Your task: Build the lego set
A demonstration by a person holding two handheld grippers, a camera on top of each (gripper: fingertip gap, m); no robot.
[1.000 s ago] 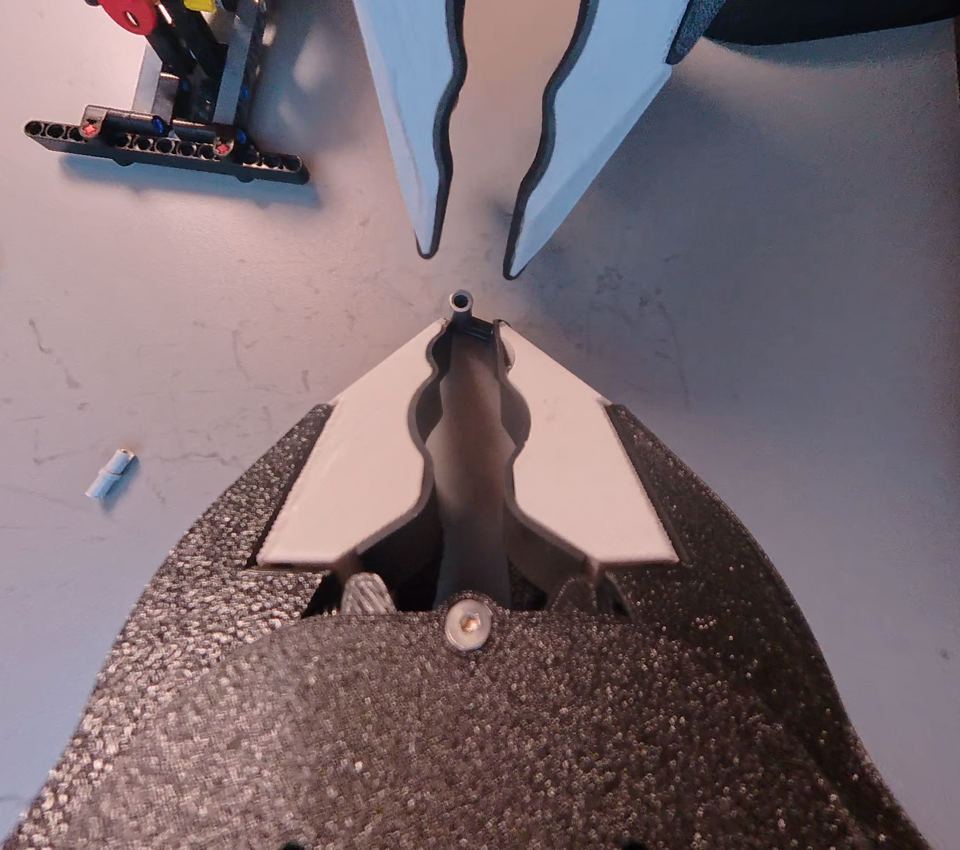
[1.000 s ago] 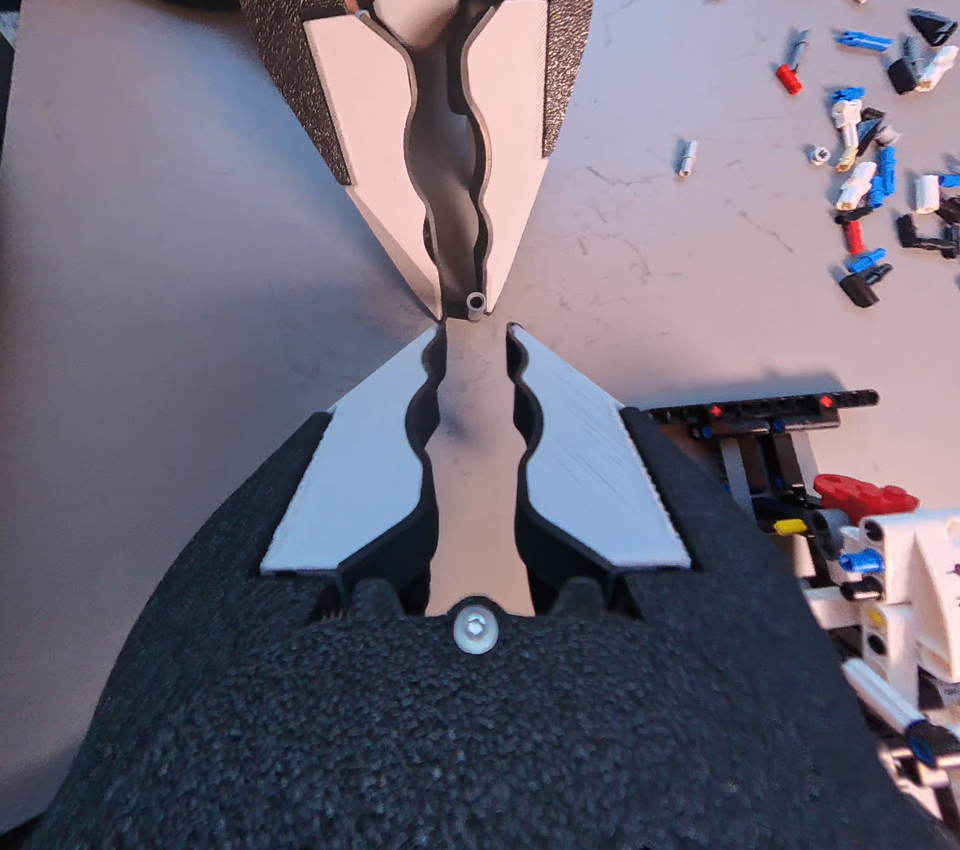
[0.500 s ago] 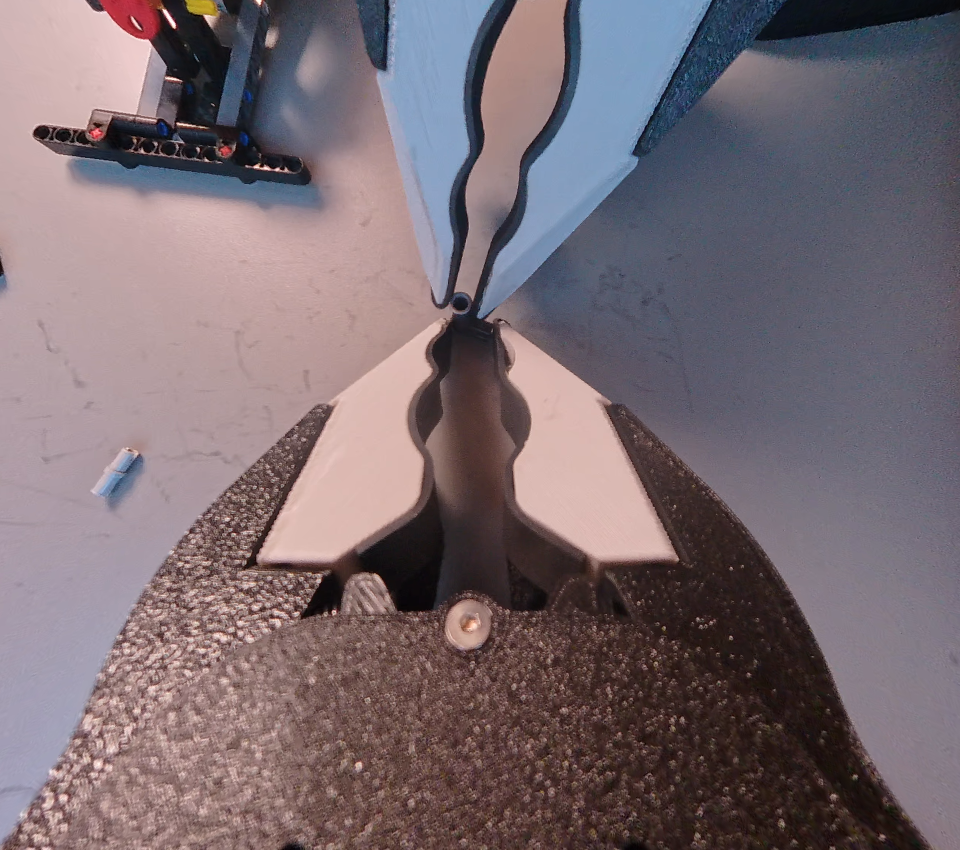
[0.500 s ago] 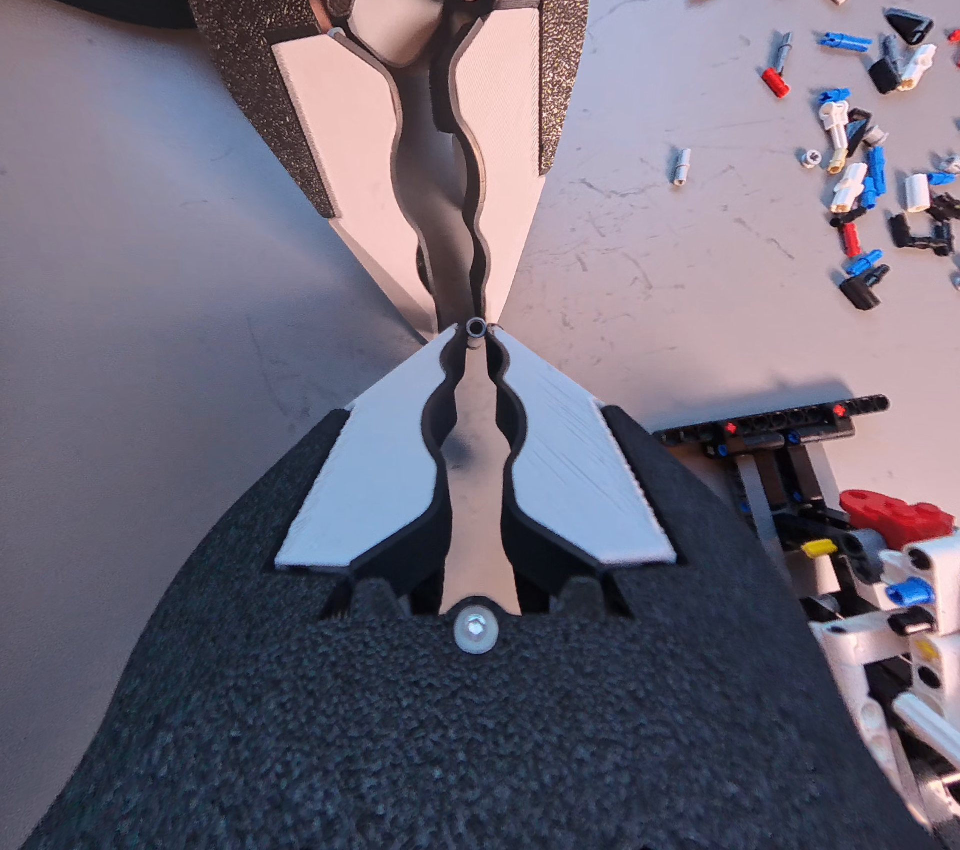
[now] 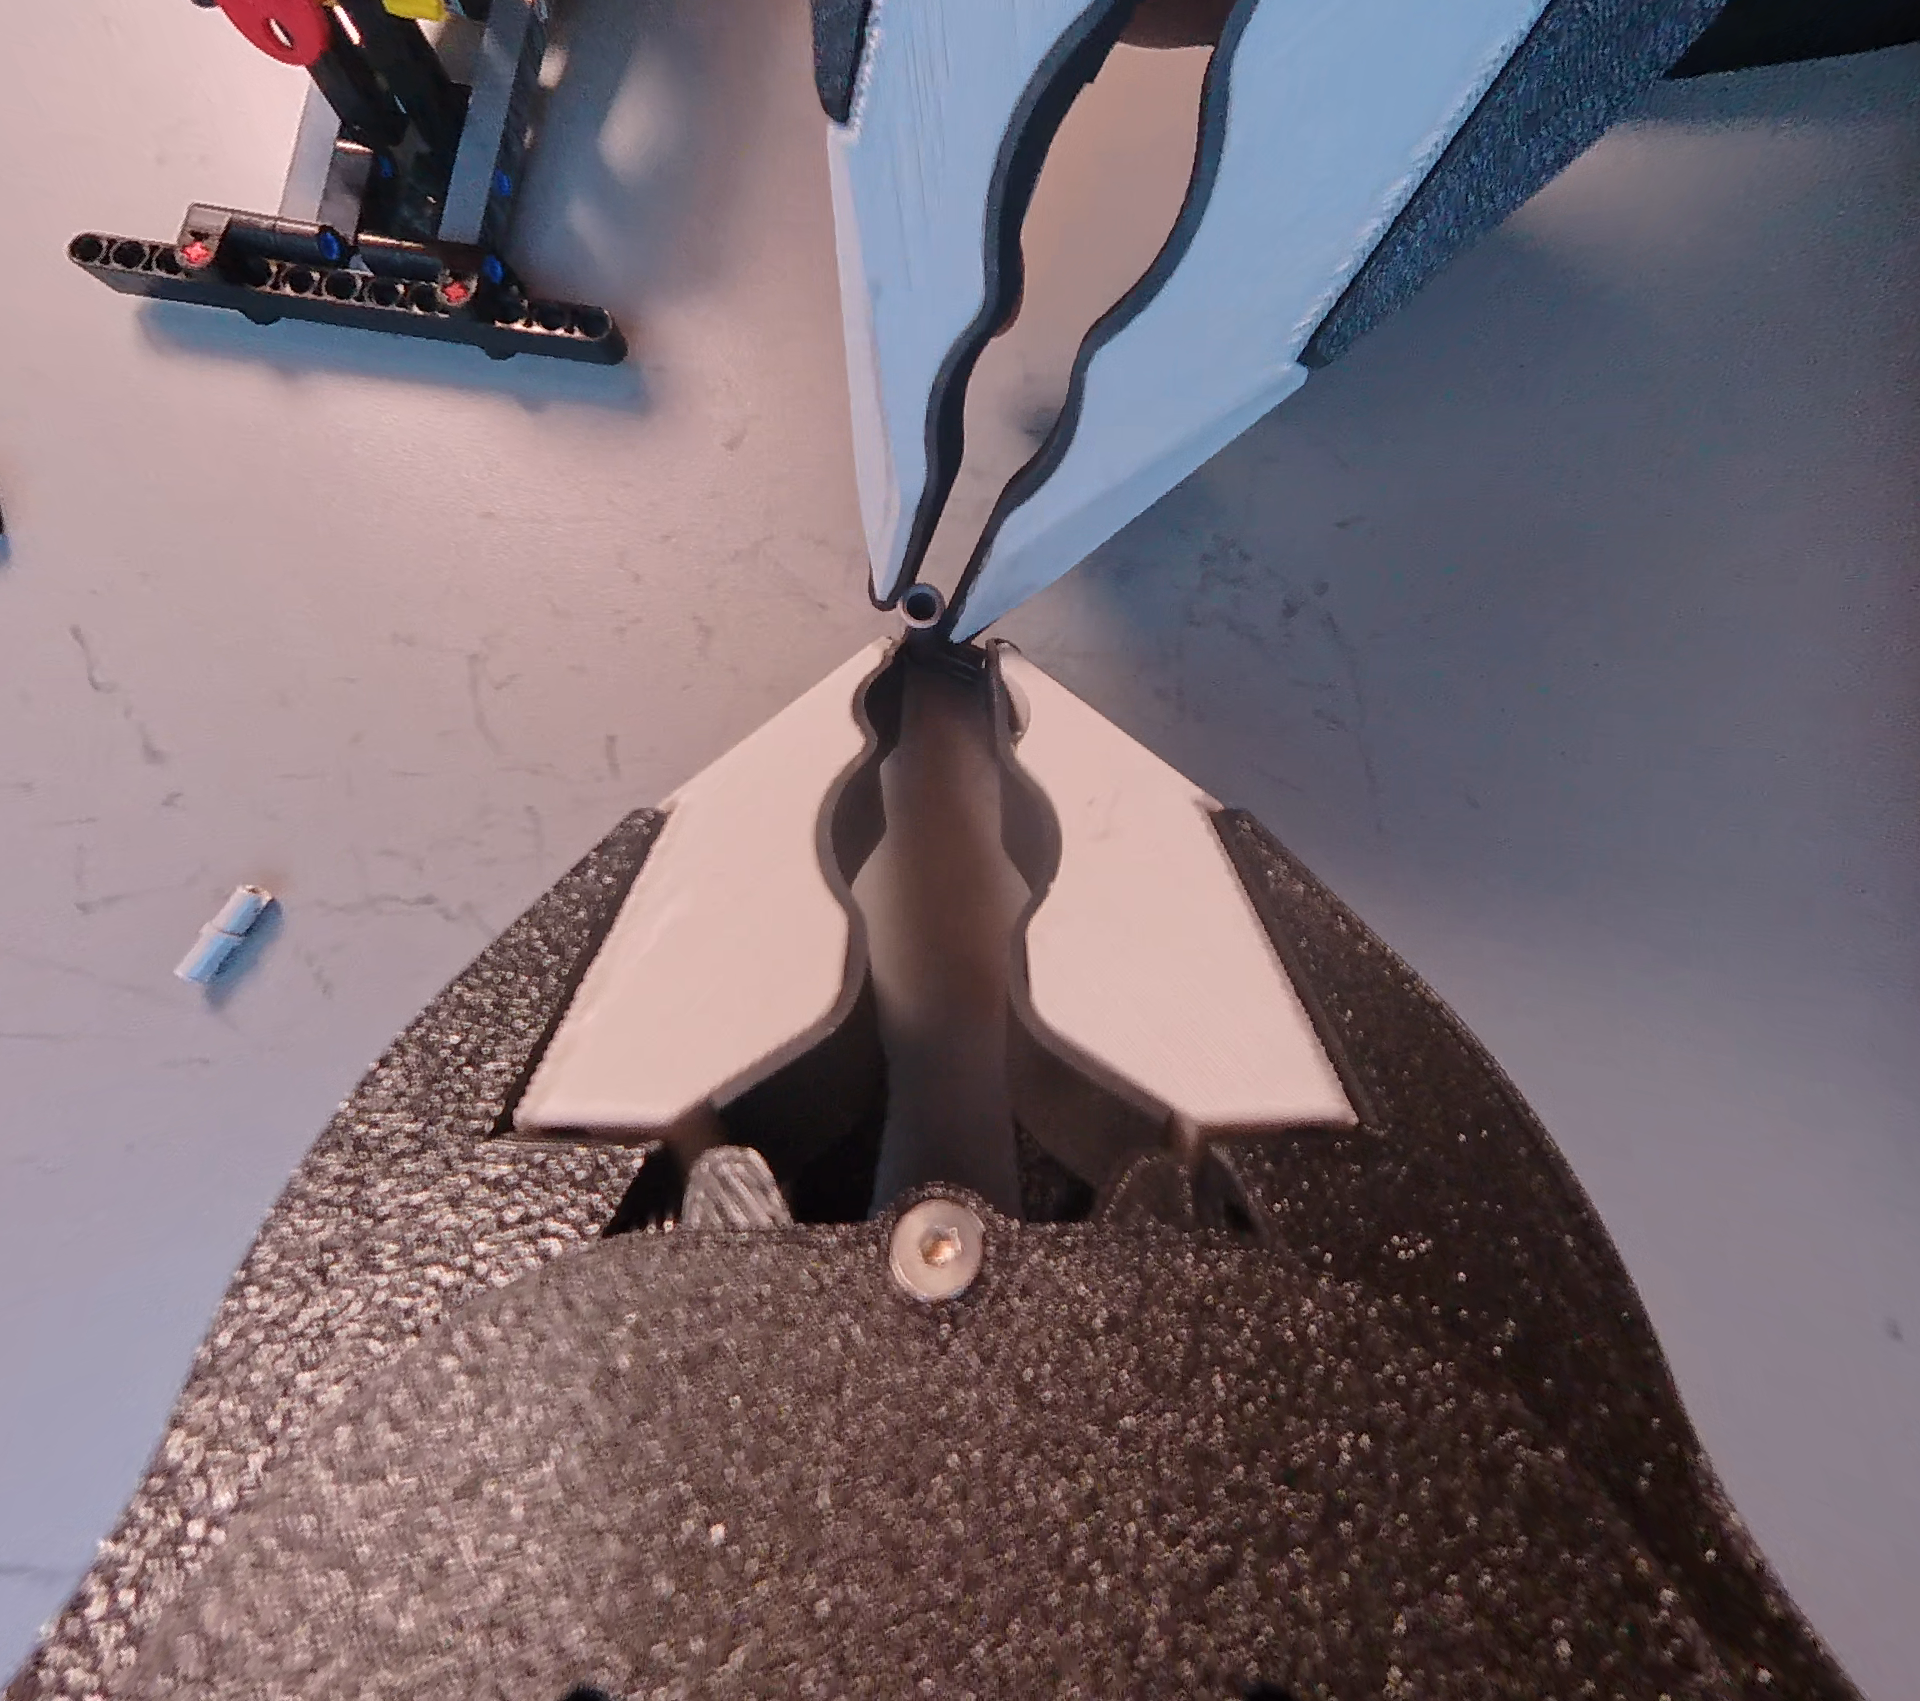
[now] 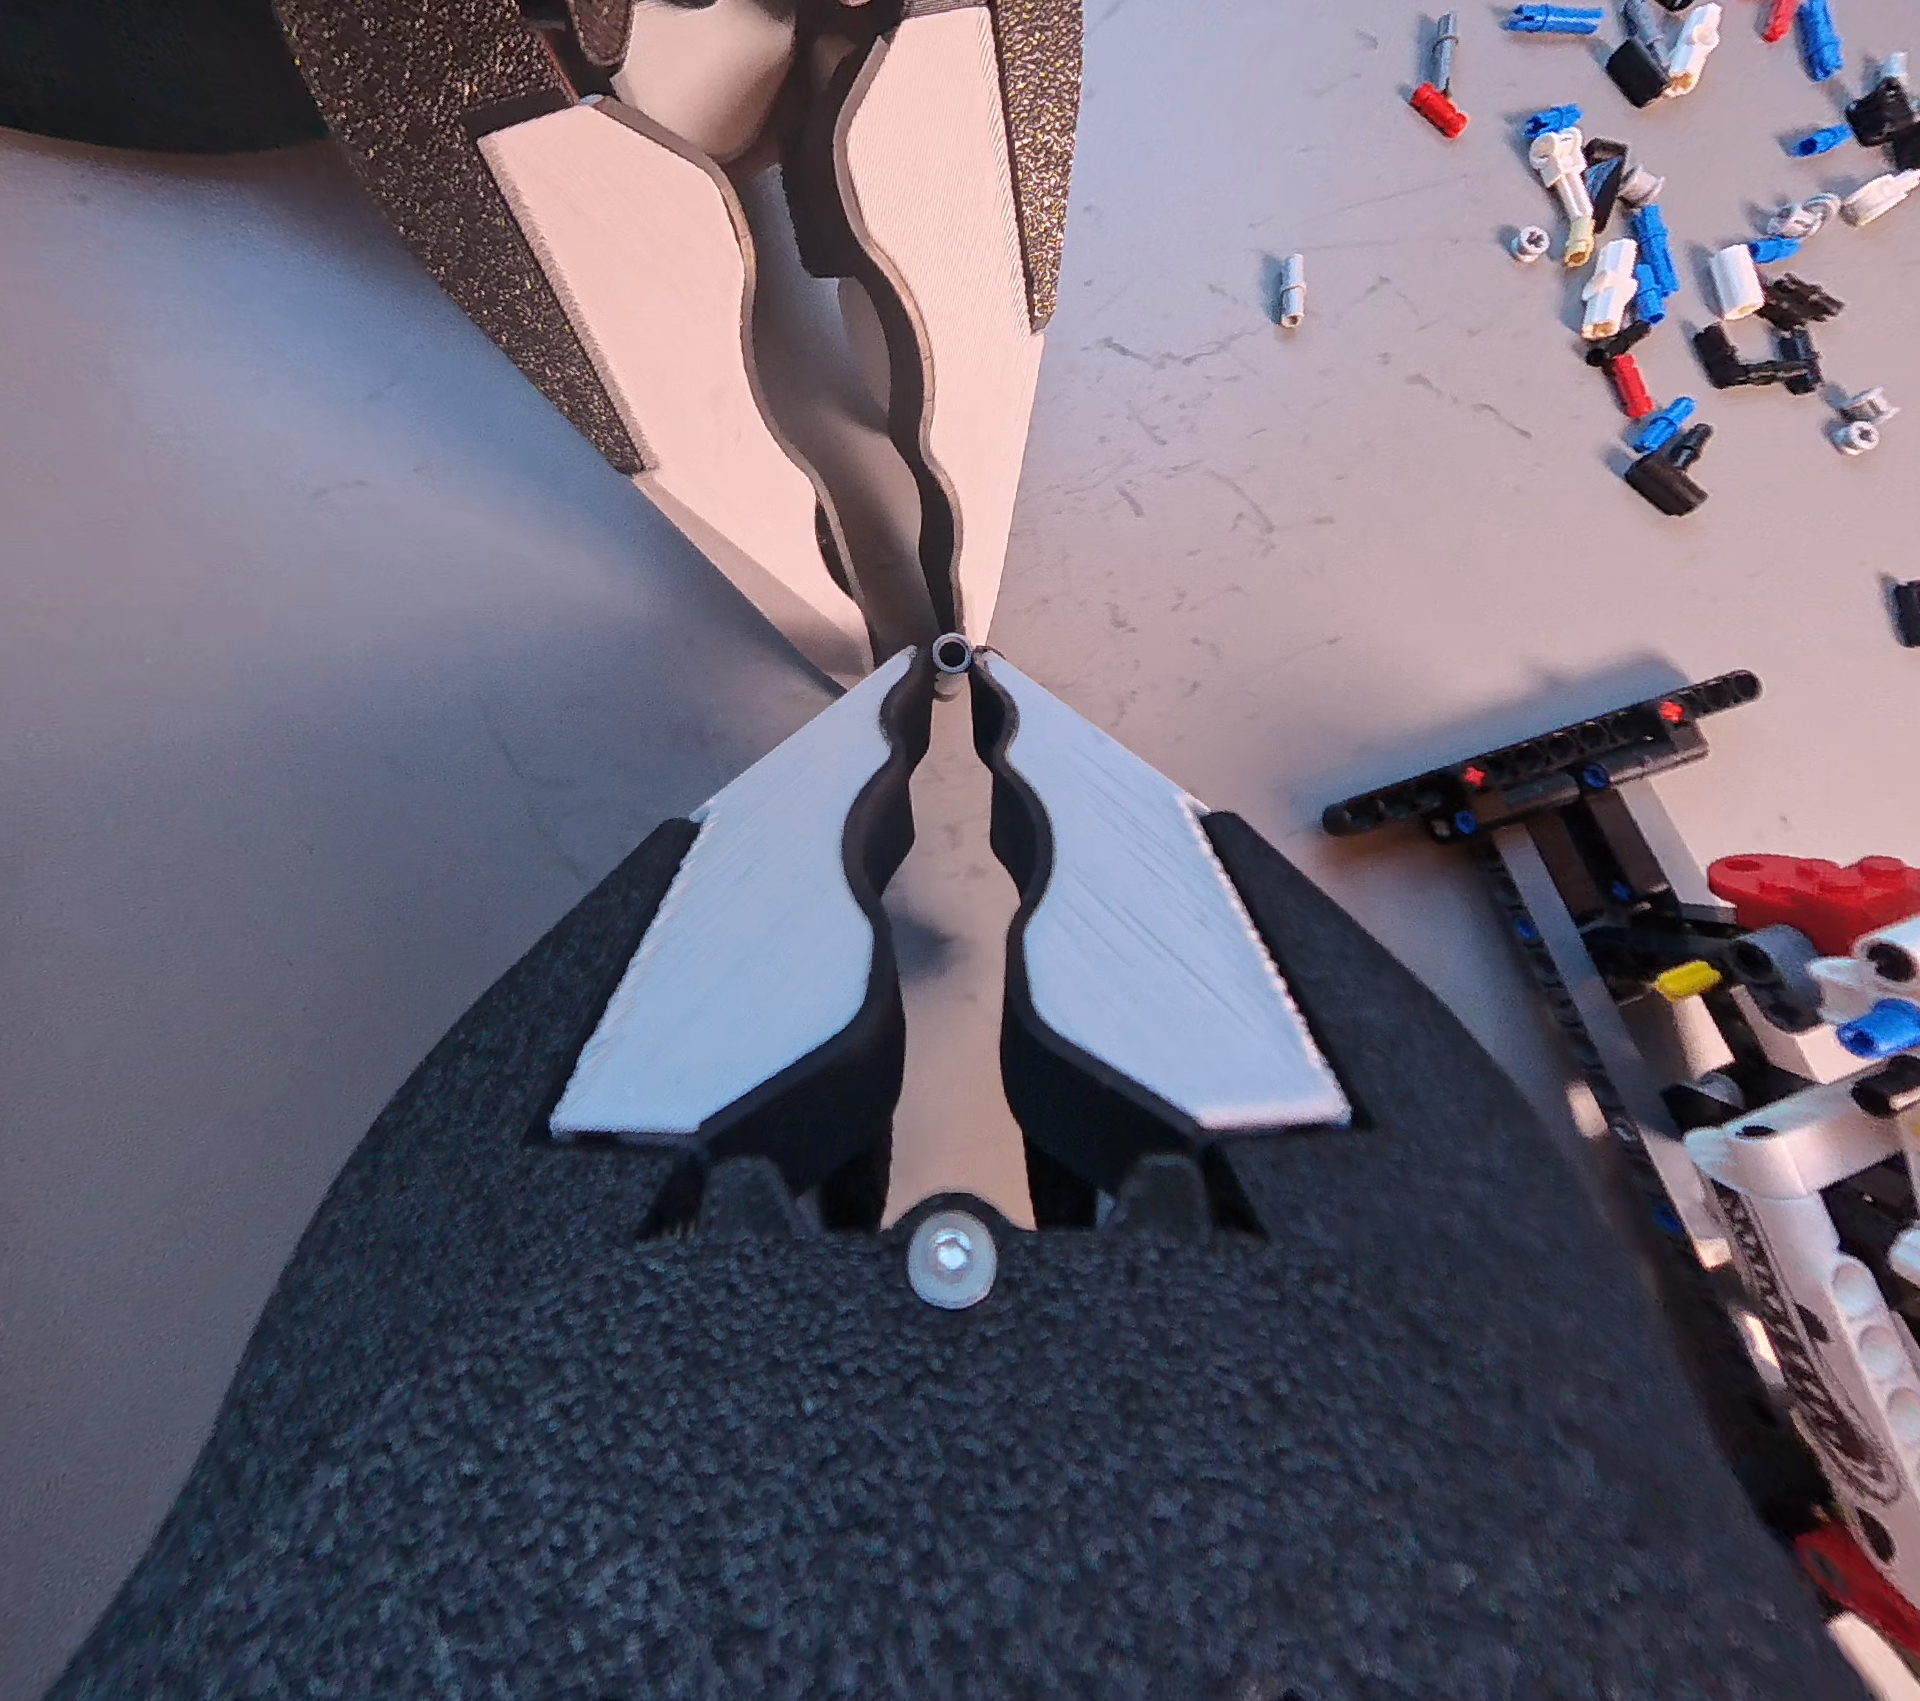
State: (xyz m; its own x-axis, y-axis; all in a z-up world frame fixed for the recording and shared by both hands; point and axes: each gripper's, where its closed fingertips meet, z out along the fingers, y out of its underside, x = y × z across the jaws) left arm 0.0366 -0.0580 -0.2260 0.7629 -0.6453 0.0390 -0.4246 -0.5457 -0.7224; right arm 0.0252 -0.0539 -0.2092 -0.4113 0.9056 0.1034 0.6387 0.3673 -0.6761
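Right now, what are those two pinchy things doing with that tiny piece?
A person is building a lego set with a gripper in each hand. The left gripper and the right gripper meet tip to tip above the table, both pinching one small grey pin, like a hand-over. The half-built model waits beside them, and loose pieces lie scattered farther off. One spare grey pin lies alone.

Ahead, my other gripper (image 5: 920, 602) blocks; lego model (image 5: 343, 72) far left; lone grey pin (image 5: 223, 932) near left; right clear.
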